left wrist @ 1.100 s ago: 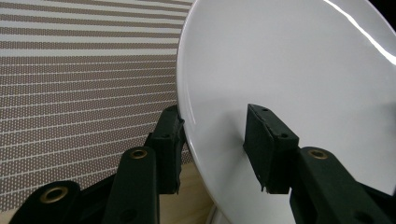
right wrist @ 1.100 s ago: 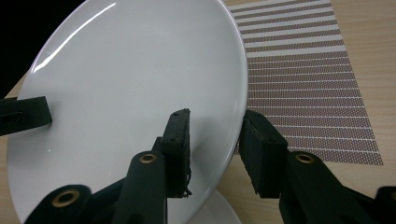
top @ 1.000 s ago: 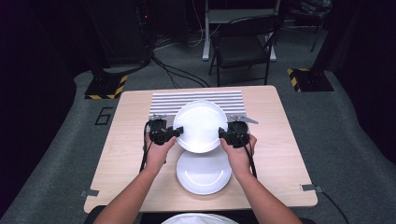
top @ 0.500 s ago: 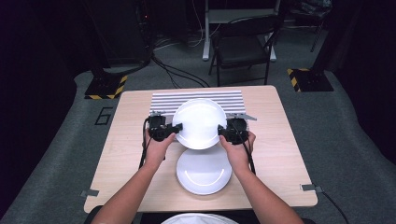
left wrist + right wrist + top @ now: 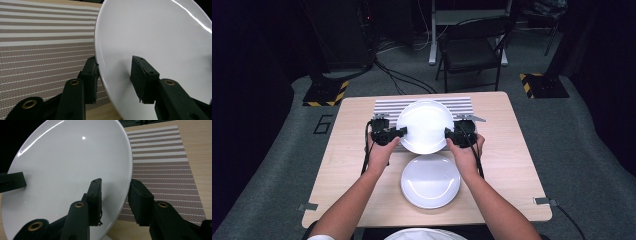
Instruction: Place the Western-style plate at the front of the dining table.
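Note:
A white plate (image 5: 424, 125) hangs tilted over the near edge of the striped placemat (image 5: 387, 106), held by its rim from both sides. My left gripper (image 5: 398, 134) is shut on the plate's left edge; in the left gripper view one pad (image 5: 143, 77) lies on the plate's face (image 5: 155, 37) and the other sits behind the rim. My right gripper (image 5: 449, 135) is shut on the right edge, with one pad (image 5: 96, 200) on the plate's face (image 5: 67, 162) and the other behind it. A second white plate (image 5: 430, 181) lies flat on the table nearer the person.
The wooden table (image 5: 522, 165) carries the striped placemat at its far middle. Part of another white plate (image 5: 424, 235) shows at the bottom edge. A chair (image 5: 472, 50) and cables stand on the floor beyond the table.
The held plate and both grippers have edged a little away from the person, toward the striped placemat. The plate on the table has not moved.

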`<control>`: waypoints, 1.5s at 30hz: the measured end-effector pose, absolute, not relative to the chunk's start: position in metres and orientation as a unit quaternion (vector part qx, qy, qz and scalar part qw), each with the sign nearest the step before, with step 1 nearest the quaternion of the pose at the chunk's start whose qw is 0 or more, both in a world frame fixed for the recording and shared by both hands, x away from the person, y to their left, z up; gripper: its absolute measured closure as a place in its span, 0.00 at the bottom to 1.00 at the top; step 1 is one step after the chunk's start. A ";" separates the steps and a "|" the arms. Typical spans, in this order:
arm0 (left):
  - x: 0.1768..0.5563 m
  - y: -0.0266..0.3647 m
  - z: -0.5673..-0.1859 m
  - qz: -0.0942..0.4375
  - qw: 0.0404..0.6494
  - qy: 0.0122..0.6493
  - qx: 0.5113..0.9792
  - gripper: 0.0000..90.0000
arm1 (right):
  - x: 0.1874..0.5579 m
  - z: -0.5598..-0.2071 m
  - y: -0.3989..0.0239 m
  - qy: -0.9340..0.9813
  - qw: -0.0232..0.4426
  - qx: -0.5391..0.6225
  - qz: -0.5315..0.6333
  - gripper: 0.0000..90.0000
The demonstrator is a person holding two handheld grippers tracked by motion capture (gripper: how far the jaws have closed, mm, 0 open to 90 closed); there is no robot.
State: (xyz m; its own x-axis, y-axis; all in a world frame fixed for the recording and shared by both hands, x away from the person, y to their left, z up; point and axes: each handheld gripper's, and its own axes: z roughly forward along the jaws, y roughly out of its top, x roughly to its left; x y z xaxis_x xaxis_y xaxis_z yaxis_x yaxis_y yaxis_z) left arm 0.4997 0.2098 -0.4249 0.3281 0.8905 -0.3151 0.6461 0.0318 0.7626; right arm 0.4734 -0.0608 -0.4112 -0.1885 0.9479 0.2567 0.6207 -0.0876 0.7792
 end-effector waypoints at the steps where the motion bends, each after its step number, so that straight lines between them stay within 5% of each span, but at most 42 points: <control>1: 0.501 0.210 -0.425 0.137 0.444 0.564 0.683 0.64 | 0.476 -0.411 -0.061 0.646 0.193 0.609 0.418 0.70; 45: 0.538 0.212 -0.422 0.143 0.437 0.569 0.682 0.65 | 0.524 -0.417 -0.057 0.650 0.189 0.610 0.413 0.70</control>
